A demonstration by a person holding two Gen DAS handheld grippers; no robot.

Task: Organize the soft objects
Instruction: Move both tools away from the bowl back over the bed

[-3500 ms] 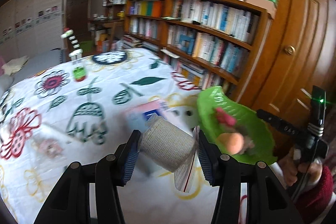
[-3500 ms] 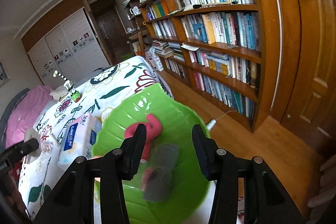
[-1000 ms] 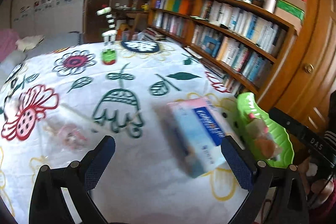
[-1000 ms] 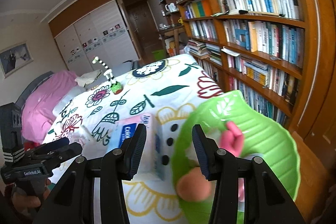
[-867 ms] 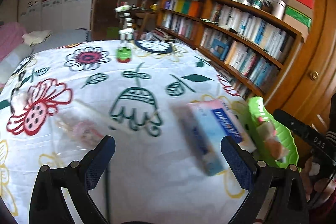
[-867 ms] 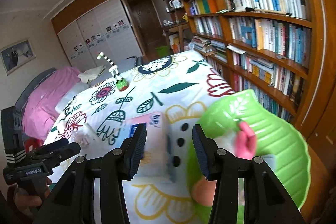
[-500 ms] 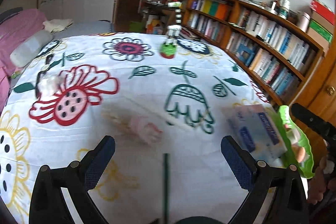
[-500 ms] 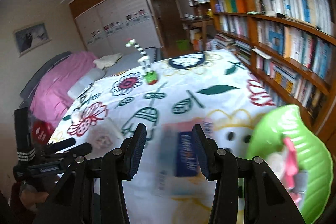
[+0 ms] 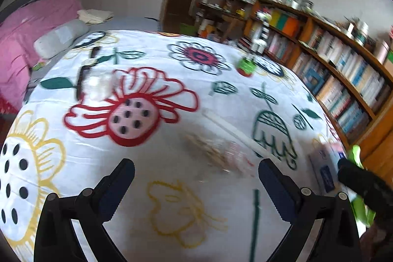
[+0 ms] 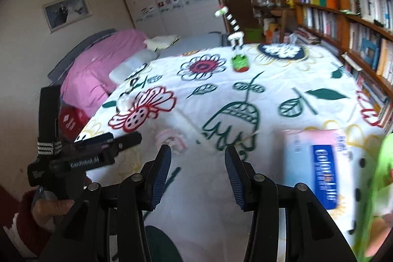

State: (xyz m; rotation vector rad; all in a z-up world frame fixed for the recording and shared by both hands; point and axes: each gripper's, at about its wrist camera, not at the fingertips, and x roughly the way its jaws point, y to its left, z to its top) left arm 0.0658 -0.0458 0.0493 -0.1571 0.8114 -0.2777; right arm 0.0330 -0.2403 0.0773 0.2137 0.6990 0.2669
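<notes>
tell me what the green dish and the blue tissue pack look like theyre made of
Green dish: probably hard plastic, going by its bright, even lime colour, though blur hides the finish. Tissue pack: likely thin glossy plastic film over a soft filling; it shows printed blue lettering and rounded edges.

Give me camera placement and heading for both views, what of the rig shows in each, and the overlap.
Left wrist: on the left tongs, low over the floral sheet, facing the wardrobe; both open fingers show, right tongs' tip at right edge.
Right wrist: on the right tongs, facing the pink bedding; own fingers apart, plus left tongs and gloved hand.
Shared: red flower print, green-based toy, tissue pack.
</notes>
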